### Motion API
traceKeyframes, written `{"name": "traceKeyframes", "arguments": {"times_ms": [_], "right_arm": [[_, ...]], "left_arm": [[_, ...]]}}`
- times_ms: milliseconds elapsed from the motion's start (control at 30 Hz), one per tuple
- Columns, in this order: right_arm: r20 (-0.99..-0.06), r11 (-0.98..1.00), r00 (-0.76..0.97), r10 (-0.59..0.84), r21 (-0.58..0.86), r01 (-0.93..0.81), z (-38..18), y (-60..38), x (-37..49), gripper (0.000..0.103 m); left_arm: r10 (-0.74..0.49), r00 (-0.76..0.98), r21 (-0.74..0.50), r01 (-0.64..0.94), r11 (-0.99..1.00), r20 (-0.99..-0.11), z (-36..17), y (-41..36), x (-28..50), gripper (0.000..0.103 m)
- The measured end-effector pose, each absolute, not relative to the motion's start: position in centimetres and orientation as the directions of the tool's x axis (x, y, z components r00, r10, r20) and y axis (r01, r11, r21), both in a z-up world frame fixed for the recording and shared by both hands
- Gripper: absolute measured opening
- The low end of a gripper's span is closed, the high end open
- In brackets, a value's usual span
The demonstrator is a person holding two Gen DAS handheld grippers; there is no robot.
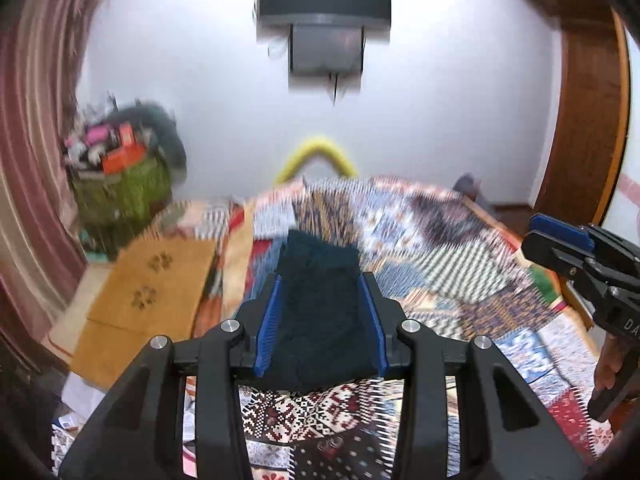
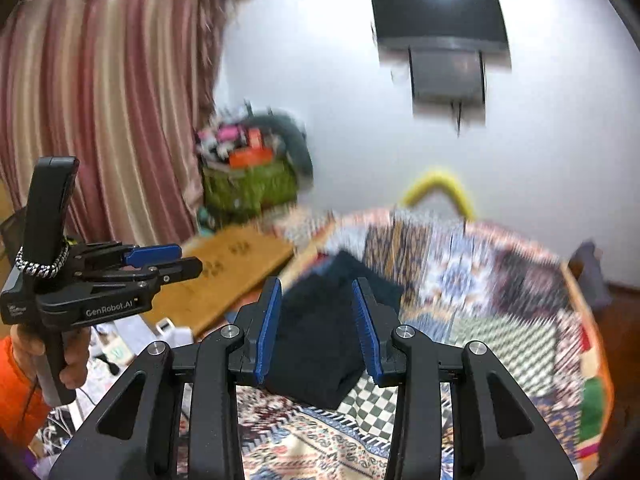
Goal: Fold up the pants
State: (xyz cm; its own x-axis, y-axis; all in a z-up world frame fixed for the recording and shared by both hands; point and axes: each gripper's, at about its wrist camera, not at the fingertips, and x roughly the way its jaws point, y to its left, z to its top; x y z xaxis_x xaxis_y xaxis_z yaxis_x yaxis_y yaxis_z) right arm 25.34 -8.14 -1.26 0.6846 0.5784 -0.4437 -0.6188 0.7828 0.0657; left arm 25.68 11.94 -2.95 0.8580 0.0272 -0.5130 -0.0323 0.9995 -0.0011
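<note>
Both tongs gape above folded dark pants on quilt.

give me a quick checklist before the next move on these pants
1. Left tongs open: ok, blue pads apart, nothing pinched.
2. Right tongs open: ok, pads apart, clear of the cloth.
3. Dark pants folded into a compact stack on the patchwork bedspread: ok as far as seen; the far edge is blurred.
4. Fold edges lined up: cannot tell, motion blur.
5. Tongs apart from each other: ok, each shows at the side of the other's view.
6. Pants away from the bed edge: ok, bedspread shows around them.
</note>
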Motion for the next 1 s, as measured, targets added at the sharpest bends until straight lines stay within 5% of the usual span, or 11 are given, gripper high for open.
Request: {"name": "traceKeyframes", "arguments": {"times_ms": [200,333,500,567,767,1000], "right_arm": [[-0.291,0.773,0.734,0.614,0.032,-0.634,2.8,-9.3,17.5,0.034],[-0.229,0.771,0.746,0.625,0.035,-0.636,3.5,-10.1,13.4,0.035],[-0.188,0.795,0.773,0.606,0.107,-0.597,3.1,-11.7,10.5,0.076],[-0.185,0.812,0.791,0.584,0.116,-0.572,2.8,-12.2,10.2,0.082],[-0.203,0.856,0.832,0.517,0.088,-0.51,2.9,-12.3,9.4,0.102],[-0.213,0.858,0.832,0.512,0.095,-0.504,2.6,-12.7,9.2,0.102]], "left_arm": [[0.054,0.929,0.034,-0.045,0.998,-0.365,1.6,8.5,16.4,0.04],[0.096,0.954,0.056,-0.084,0.995,-0.282,2.0,6.6,11.1,0.061],[0.12,0.962,0.066,-0.107,0.992,-0.243,1.4,5.0,7.1,0.093],[0.127,0.966,0.058,-0.117,0.991,-0.226,1.2,4.7,6.1,0.103],[0.124,0.968,0.048,-0.116,0.992,-0.216,0.8,4.1,4.9,0.103],[0.103,0.969,0.017,-0.102,0.995,-0.224,0.5,4.4,4.7,0.103]]}}
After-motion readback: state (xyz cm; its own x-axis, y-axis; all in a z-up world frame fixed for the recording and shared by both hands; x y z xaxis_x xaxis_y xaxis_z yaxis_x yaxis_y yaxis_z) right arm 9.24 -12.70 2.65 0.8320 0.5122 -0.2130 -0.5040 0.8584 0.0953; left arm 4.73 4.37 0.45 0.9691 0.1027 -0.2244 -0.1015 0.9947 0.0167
